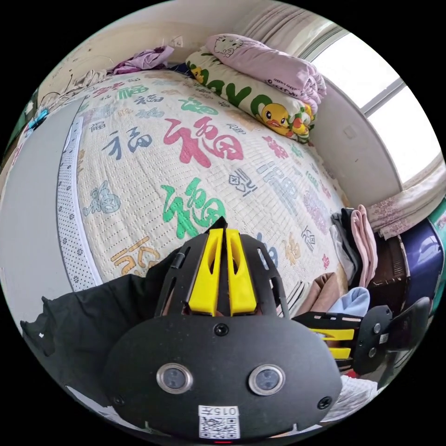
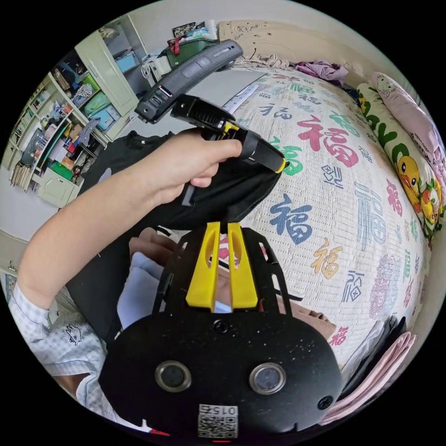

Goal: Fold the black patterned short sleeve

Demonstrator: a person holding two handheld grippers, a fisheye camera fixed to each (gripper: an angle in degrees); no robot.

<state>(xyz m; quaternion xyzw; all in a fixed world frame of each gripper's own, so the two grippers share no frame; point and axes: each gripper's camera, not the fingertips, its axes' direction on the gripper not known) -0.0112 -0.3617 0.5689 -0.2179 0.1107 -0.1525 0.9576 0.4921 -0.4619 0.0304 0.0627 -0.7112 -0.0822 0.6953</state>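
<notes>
1. Hanging between both claws, the black short sleeve [image 2: 223, 195] drapes above the patterned bedspread [image 2: 353, 241].
2. The left gripper [image 1: 223, 228] pinches its edge, jaws pressed together.
3. The right gripper [image 2: 224, 228] likewise nips the cloth just ahead.
4. A hand [image 2: 186, 162] grips the left tool.

Bed middle open, edges crowded.
You've got bare quilt [image 1: 153, 153] ahead; stacked pillows [image 1: 260, 83] block the far side, folded clothes pile [image 1: 357, 251] lines the window-side edge.
</notes>
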